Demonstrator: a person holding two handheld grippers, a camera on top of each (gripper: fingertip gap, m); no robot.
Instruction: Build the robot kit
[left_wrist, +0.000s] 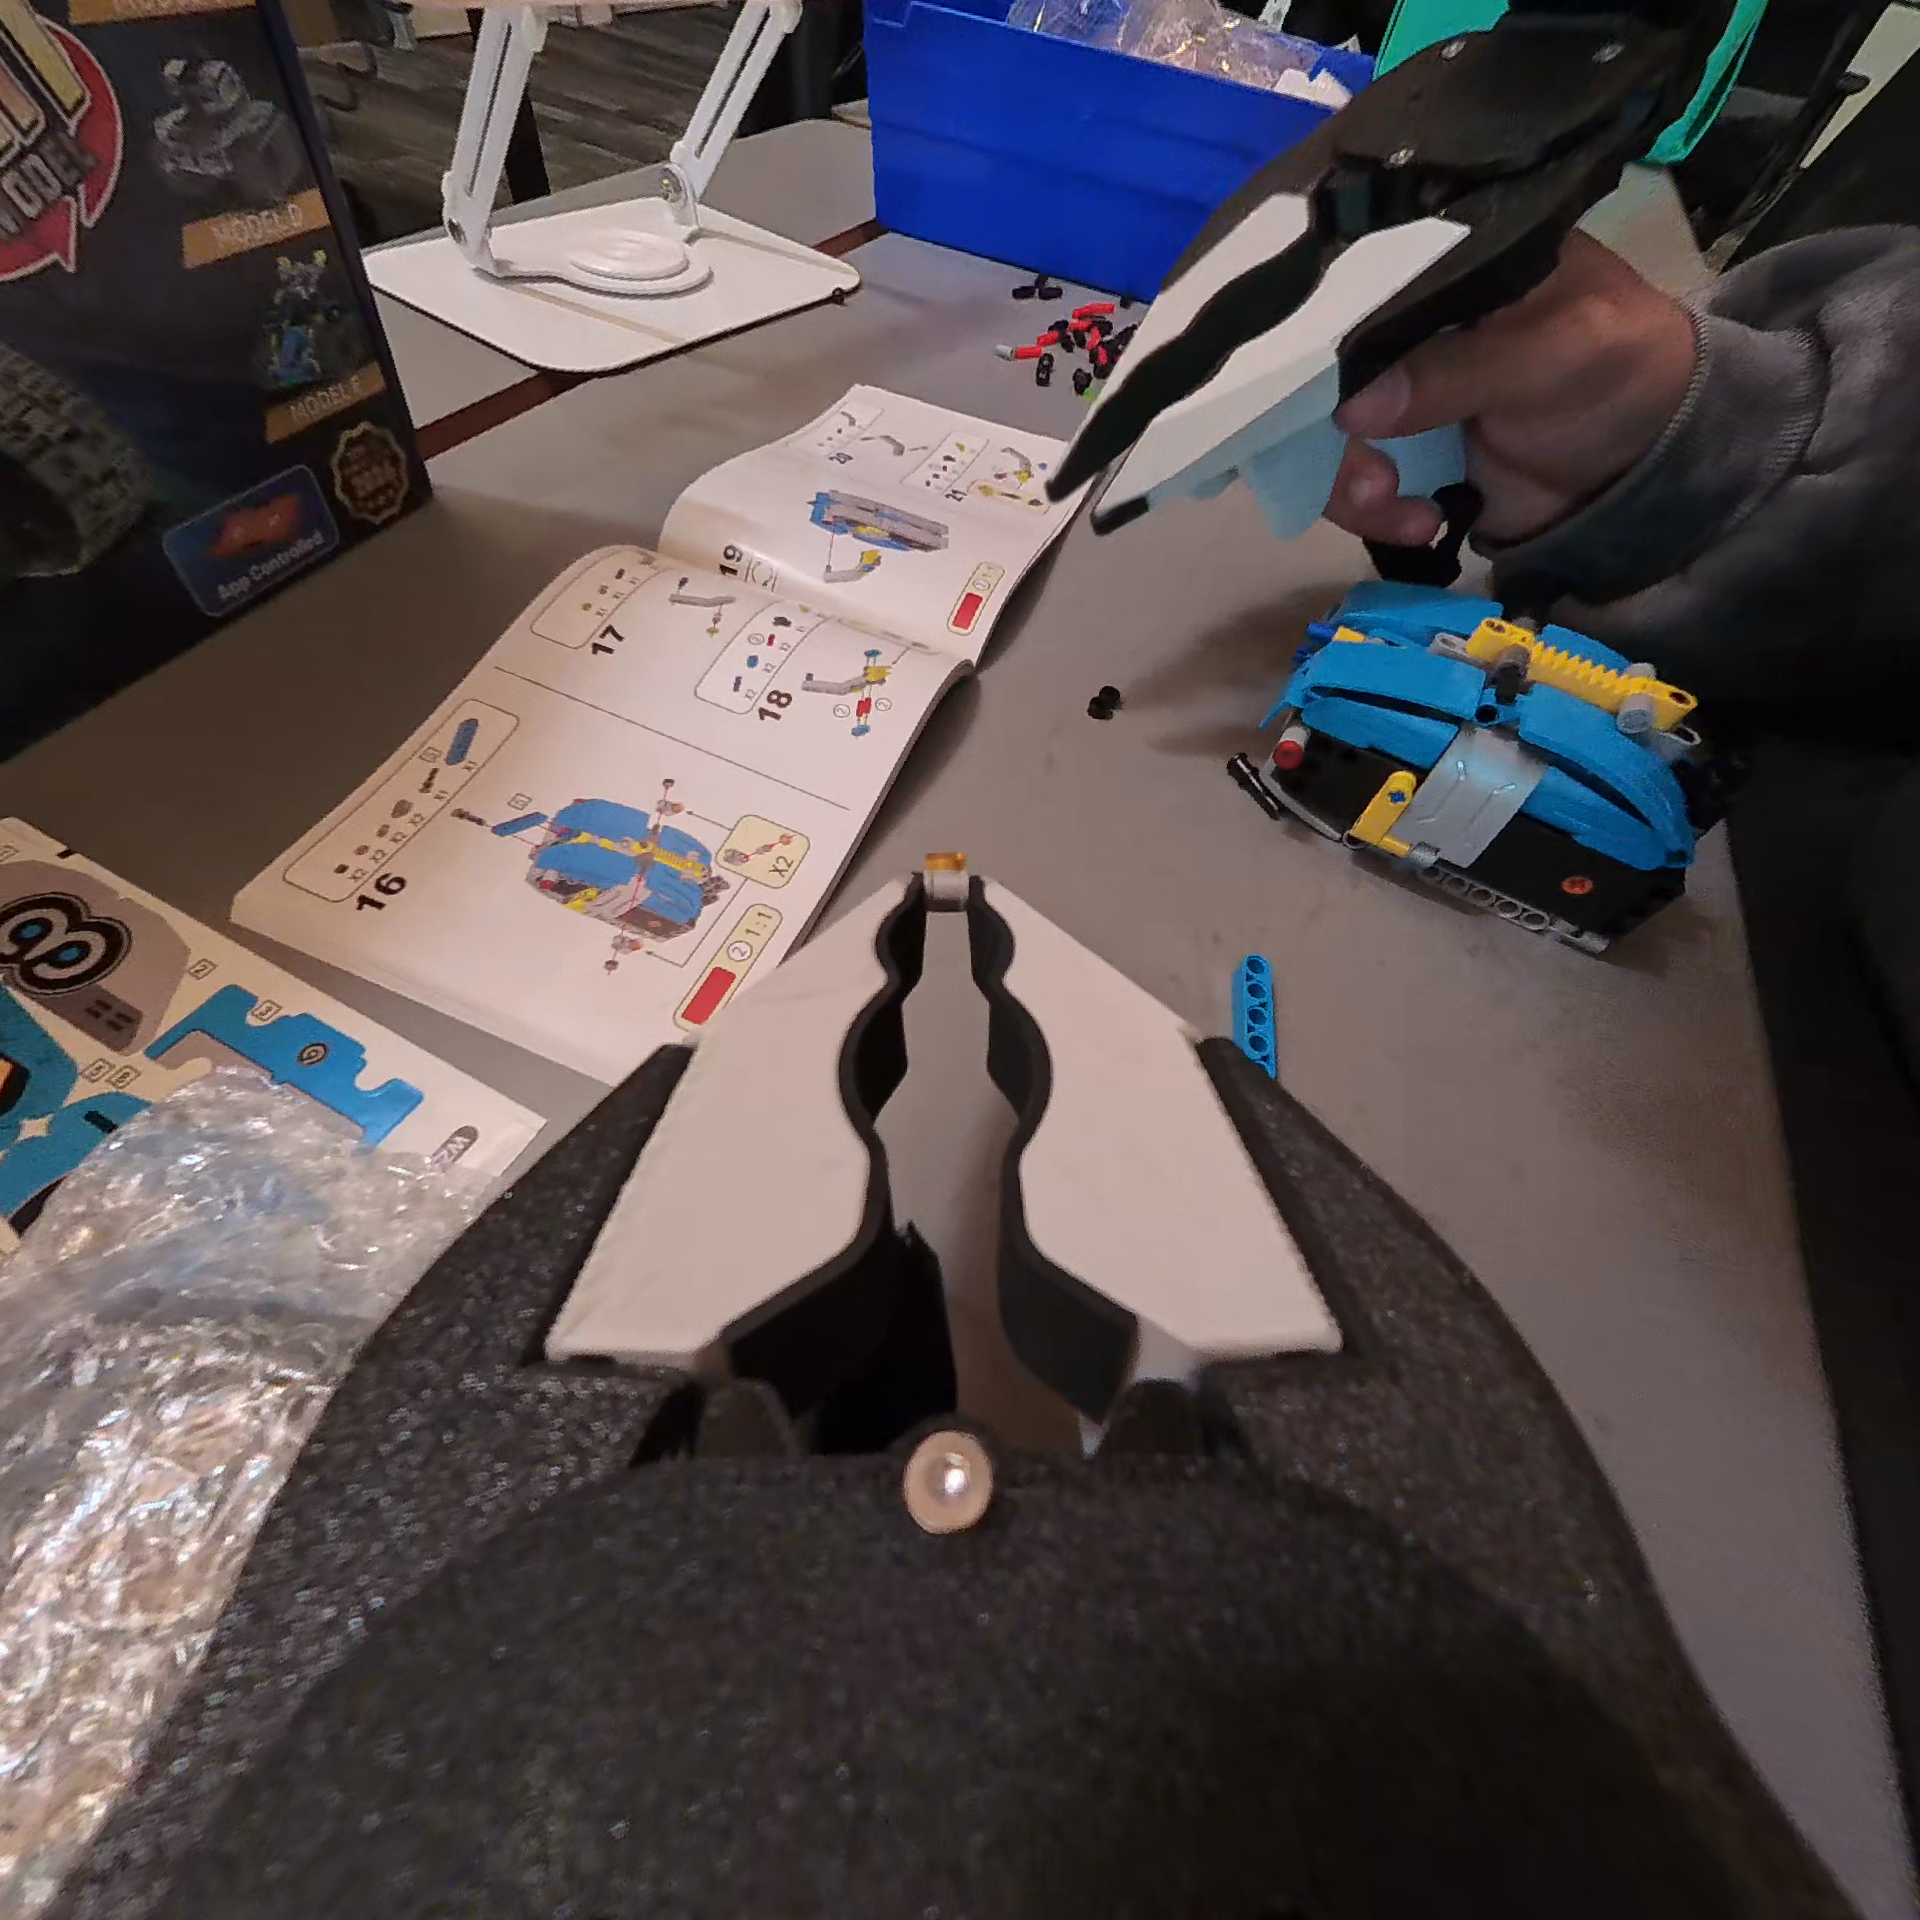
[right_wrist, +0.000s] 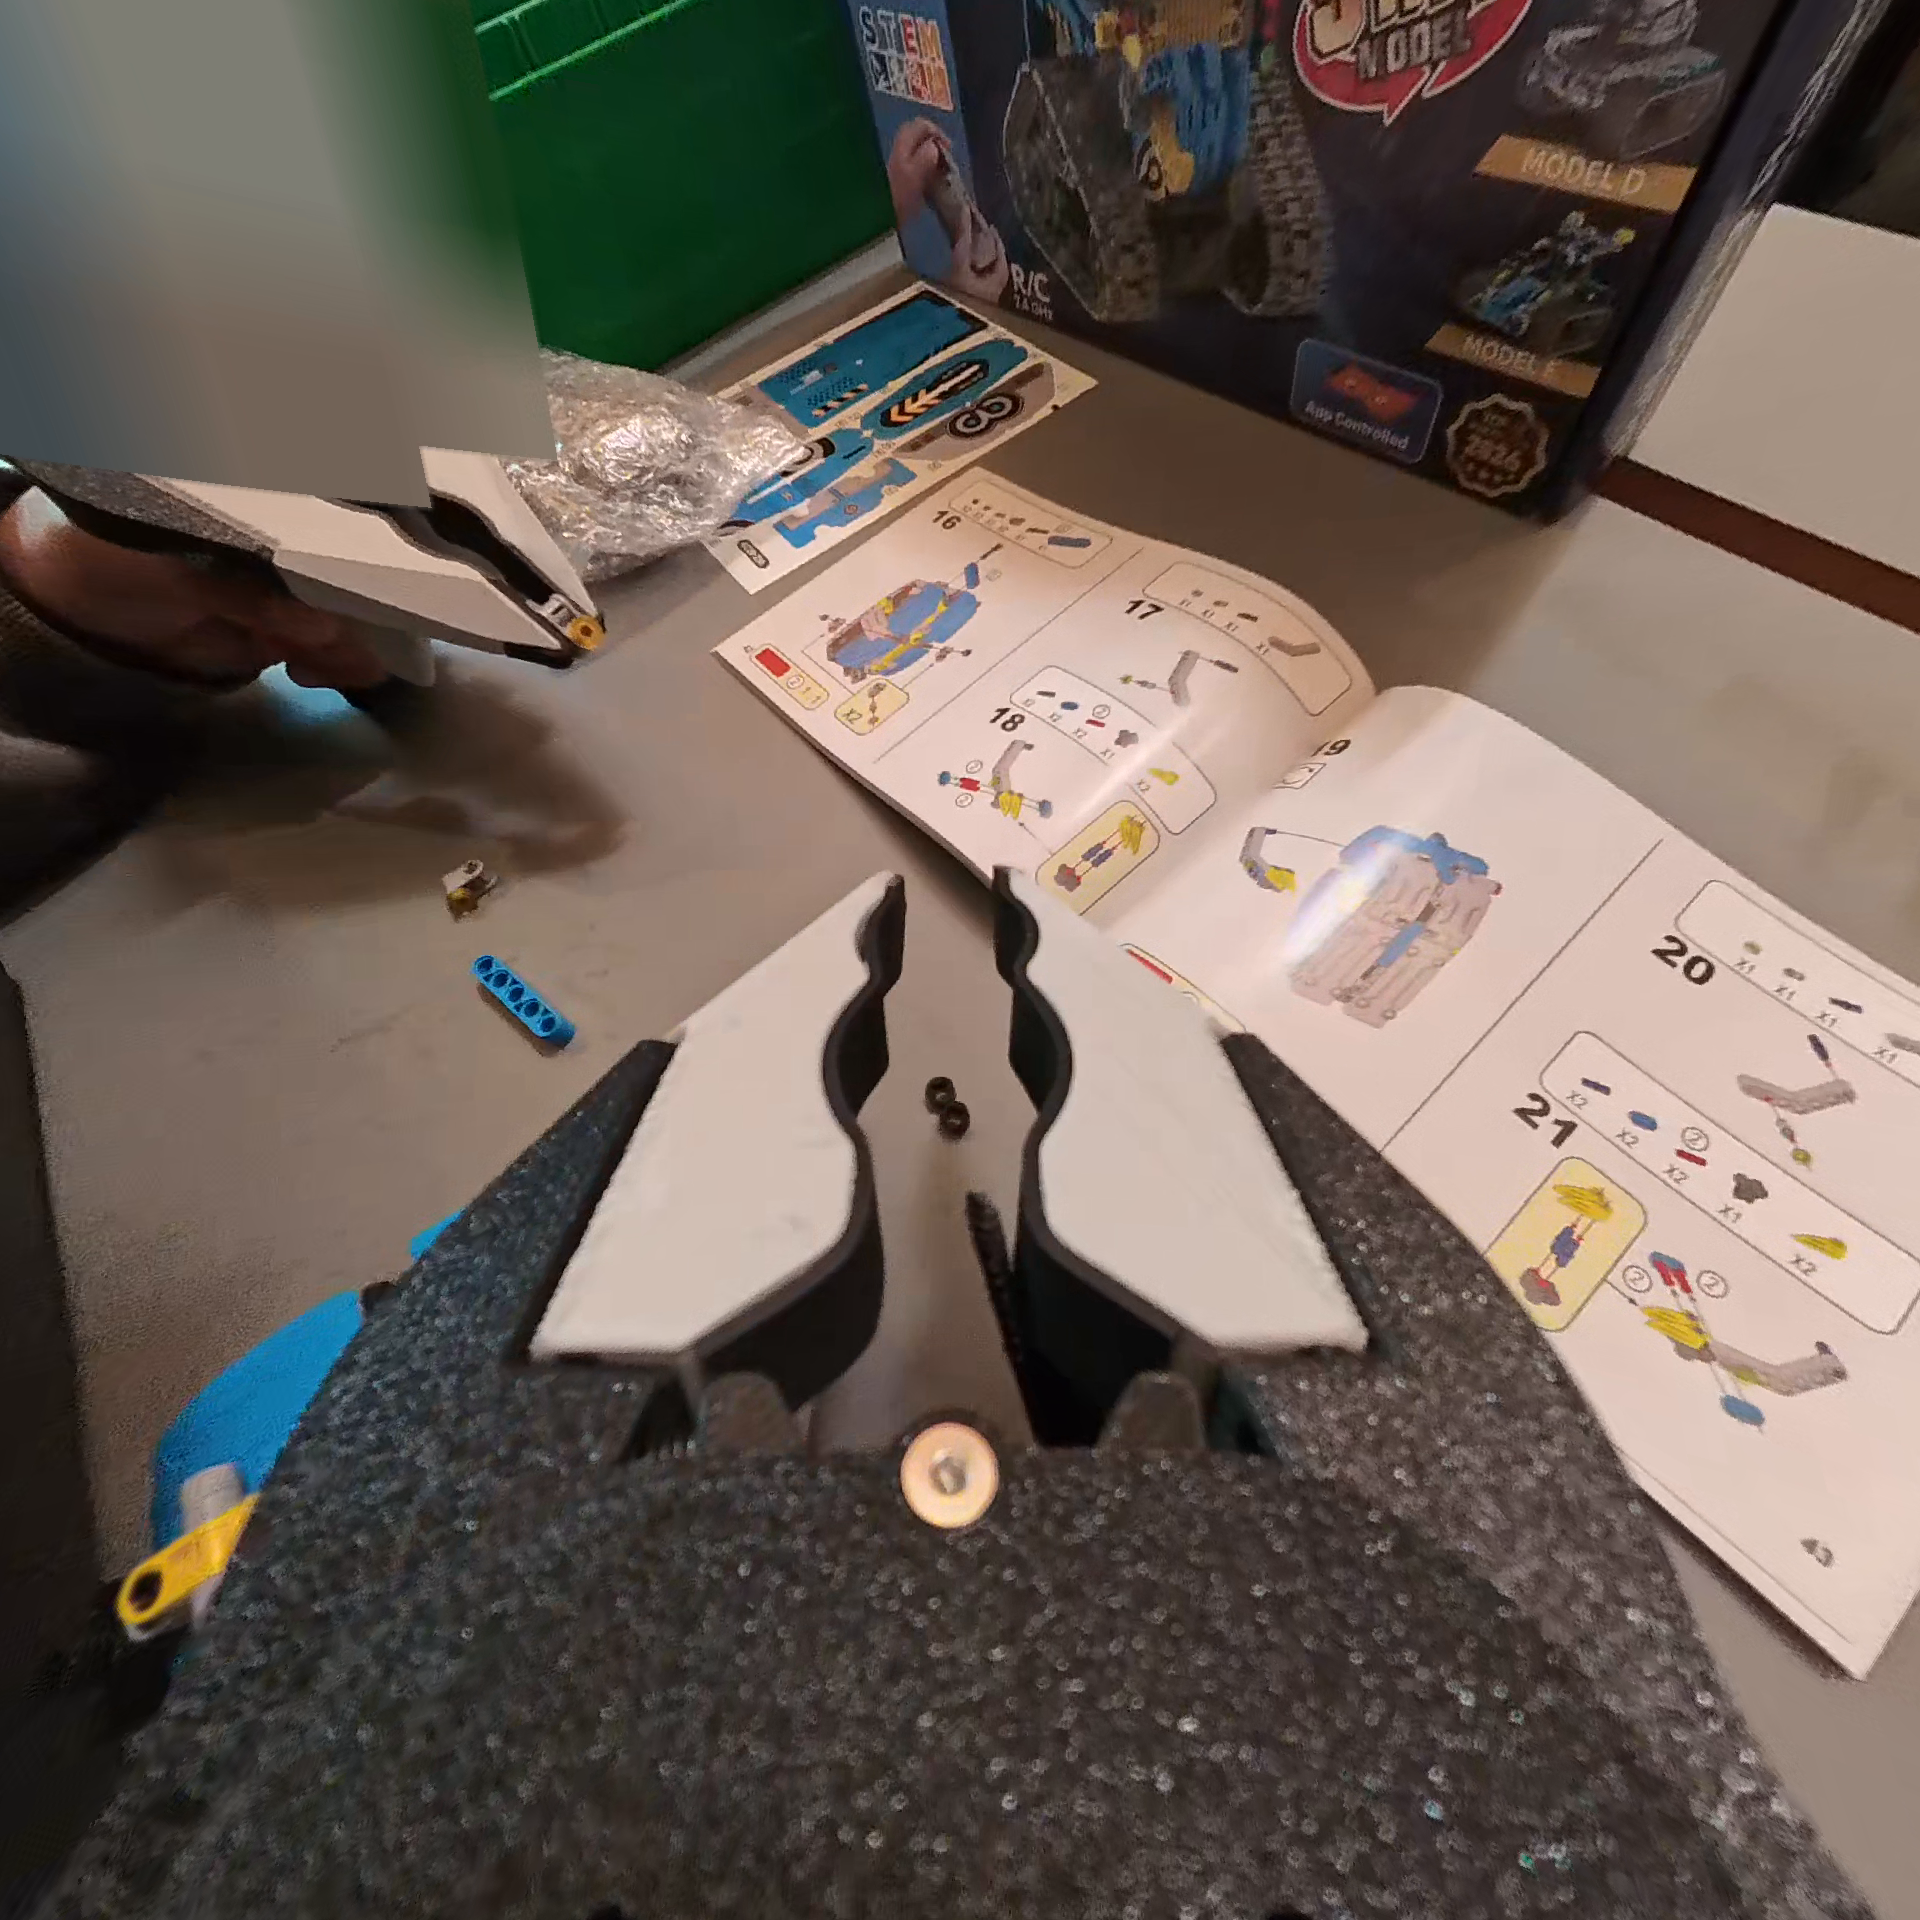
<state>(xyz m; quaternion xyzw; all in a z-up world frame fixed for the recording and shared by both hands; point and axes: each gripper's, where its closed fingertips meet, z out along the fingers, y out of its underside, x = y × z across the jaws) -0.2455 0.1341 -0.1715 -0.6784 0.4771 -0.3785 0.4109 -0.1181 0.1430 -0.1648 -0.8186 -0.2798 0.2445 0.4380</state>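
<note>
At centre frame of the left wrist view, a small grey-and-orange plastic pin (left_wrist: 943, 881) is pinched in the left tool (left_wrist: 943, 894), while the right tool (right_wrist: 948, 894) is held open above two small black bushes (right_wrist: 947, 1105) on the grey worktop (right_wrist: 727, 769).

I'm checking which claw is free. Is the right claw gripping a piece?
No: the right claw is open with nothing between its tips, and two small black pieces lie on the table below.
</note>
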